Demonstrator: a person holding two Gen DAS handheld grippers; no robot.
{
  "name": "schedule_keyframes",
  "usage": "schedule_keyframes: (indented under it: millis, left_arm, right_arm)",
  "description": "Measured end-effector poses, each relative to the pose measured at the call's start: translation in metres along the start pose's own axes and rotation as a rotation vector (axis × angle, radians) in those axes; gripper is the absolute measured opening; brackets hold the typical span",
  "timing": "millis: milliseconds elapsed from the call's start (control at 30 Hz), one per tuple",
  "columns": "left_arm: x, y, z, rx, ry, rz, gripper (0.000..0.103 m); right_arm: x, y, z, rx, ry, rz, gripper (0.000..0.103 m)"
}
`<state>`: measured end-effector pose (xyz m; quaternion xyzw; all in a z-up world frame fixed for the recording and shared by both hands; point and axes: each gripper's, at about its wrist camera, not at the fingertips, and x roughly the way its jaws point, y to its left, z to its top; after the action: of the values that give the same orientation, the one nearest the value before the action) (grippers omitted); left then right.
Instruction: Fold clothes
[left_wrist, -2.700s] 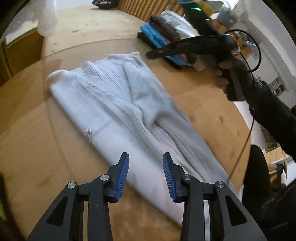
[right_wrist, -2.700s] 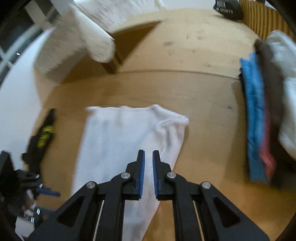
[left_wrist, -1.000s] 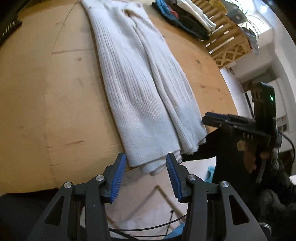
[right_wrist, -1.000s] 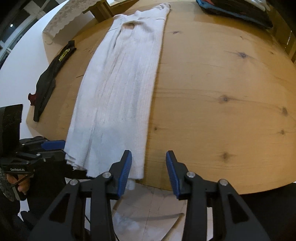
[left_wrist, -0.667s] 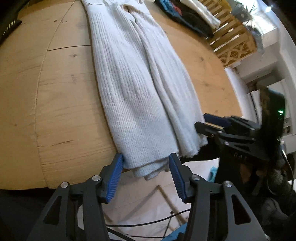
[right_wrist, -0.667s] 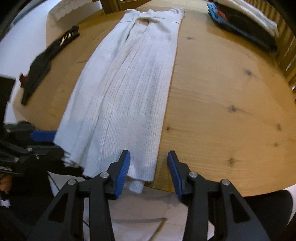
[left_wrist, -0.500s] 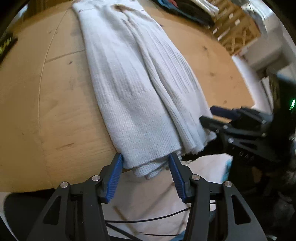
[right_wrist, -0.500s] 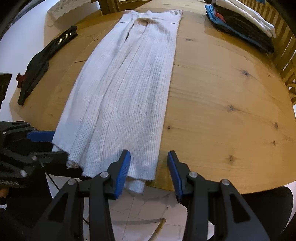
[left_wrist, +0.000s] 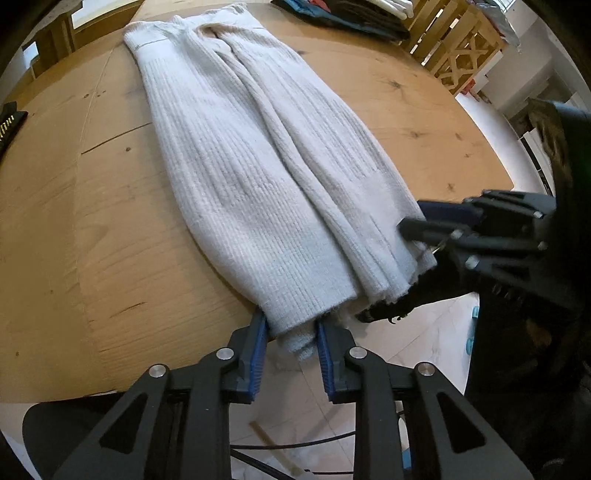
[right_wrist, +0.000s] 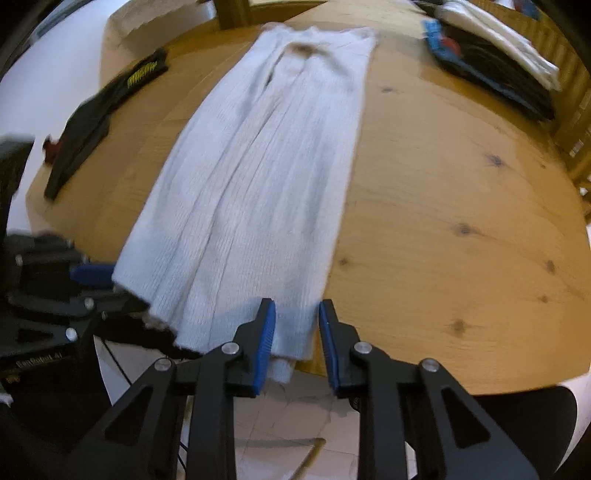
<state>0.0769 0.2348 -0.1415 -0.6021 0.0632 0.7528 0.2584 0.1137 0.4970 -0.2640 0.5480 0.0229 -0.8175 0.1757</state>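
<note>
A white ribbed knit garment (left_wrist: 258, 166) lies folded lengthwise on the round wooden table (left_wrist: 74, 221), and its hem hangs over the near edge. My left gripper (left_wrist: 290, 332) straddles the hem's left corner, both pads pressed on the bunched fabric. In the right wrist view the same garment (right_wrist: 258, 166) runs away from me. My right gripper (right_wrist: 296, 332) stands around the hem's right corner with narrowed jaws; a sliver of table shows beside the right pad. Each gripper shows in the other's view: the right gripper (left_wrist: 417, 221) and the left gripper (right_wrist: 118, 288).
A stack of folded clothes (right_wrist: 491, 62) sits at the table's far right. A black item with yellow lettering (right_wrist: 103, 110) lies at the left edge. A slatted wooden crate (left_wrist: 461, 48) stands beyond the table. A person's dark clothing (left_wrist: 517, 332) fills the right side.
Both grippers have moved in onto the hanging hem and their jaws have narrowed to about half the earlier gap. The garment lies where it did.
</note>
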Motion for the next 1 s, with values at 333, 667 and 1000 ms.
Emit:
schedule_keyframes:
  millis: [333,667,1000]
  left_arm:
    - [-0.002,-0.014,-0.002,0.124,-0.078,0.016,0.034]
    - [-0.002,0.026,0.003,-0.083,-0.135,-0.189,0.005]
    - [-0.013,0.025,0.002,-0.080,-0.155,-0.271,0.033]
  right_arm:
    - [0.023,0.029,0.017,-0.039,0.049,0.096,0.024]
    - [0.024,0.003,0.013,0.115,0.051,0.198,0.024]
    - [0.031,0.021,0.016,0.047,0.090,0.266,0.025]
